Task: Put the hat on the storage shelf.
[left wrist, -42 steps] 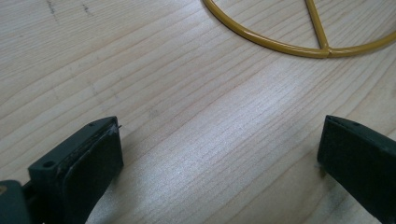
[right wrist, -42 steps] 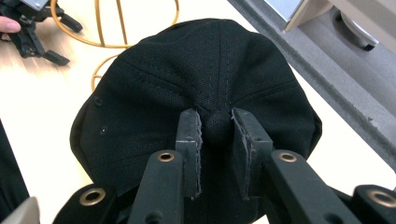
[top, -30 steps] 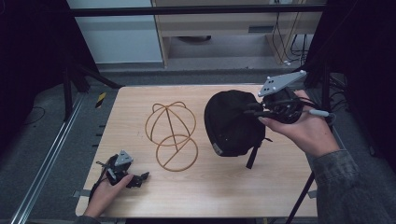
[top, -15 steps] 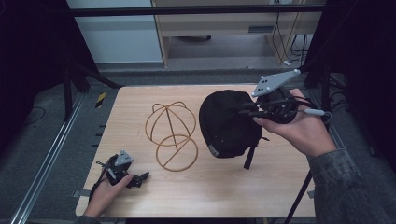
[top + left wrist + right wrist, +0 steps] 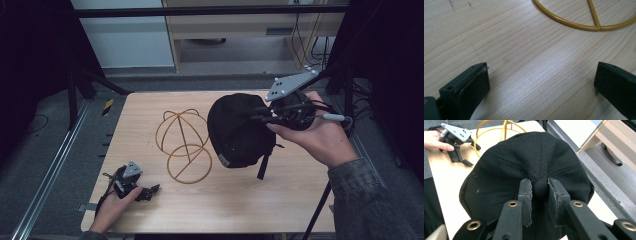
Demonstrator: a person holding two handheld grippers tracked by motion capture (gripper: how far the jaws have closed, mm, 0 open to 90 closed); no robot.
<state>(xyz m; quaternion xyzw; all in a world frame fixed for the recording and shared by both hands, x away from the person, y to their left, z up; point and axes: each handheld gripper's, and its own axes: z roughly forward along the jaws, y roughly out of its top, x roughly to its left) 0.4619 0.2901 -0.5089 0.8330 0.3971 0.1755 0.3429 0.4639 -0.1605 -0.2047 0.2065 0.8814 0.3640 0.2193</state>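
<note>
The right gripper (image 5: 539, 188) is pinching the crown button of a black cap (image 5: 239, 131), holding it lifted above the right half of the wooden table (image 5: 280, 200). A yellow wire stand (image 5: 184, 145) is sitting just left of the cap. The left gripper (image 5: 150, 191) is resting near-left, jaws spread wide, empty.

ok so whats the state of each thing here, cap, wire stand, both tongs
black cap: lifted off the table, pinched at its top button, strap hanging down
wire stand: upright on the table, bare, nothing on it
right tongs: shut on the cap's top button
left tongs: open, holding nothing, resting low on the table near the stand's base ring
table: wooden, carrying the stand and the left tongs
</note>
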